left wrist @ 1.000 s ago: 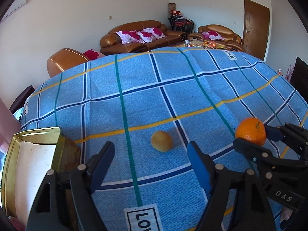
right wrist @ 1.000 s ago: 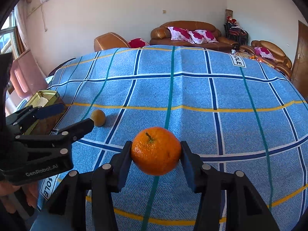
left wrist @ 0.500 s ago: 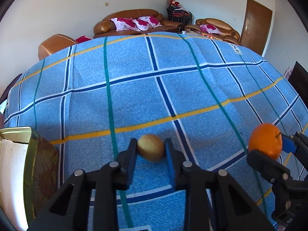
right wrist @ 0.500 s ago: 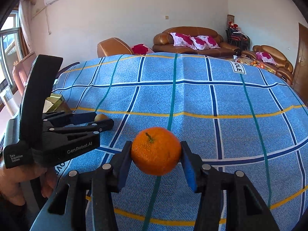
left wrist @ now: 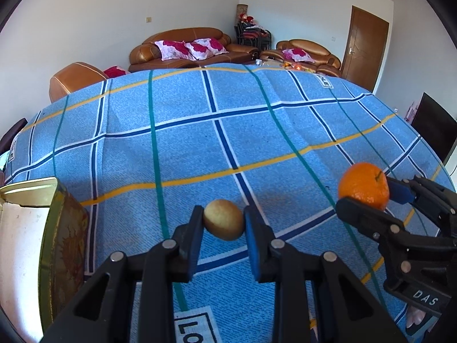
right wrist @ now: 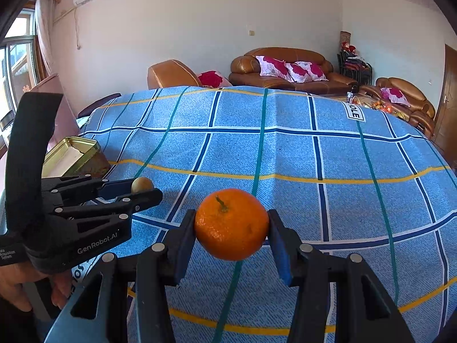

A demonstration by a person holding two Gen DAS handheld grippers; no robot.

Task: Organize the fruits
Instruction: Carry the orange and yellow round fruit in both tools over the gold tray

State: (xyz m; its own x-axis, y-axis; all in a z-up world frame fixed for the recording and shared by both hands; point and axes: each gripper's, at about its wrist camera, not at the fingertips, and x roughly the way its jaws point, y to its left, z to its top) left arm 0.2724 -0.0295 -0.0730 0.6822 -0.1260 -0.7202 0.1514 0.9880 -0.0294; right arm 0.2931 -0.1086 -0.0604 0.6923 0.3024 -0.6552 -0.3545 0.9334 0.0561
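Two fruits gripped: left gripper (left wrist: 223,224) clenched on small yellow-brown fruit (left wrist: 223,219), right gripper (right wrist: 232,230) on mandarin (right wrist: 232,224), likely bound for gold tin (right wrist: 74,149) far left.

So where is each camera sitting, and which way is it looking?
Left wrist: sits on the left gripper, looking along its fingers at a small yellow fruit and across the blue cloth.
Right wrist: sits on the right gripper, looking at an orange; a hand shows.
Both show both fruits, the tin and sofas.
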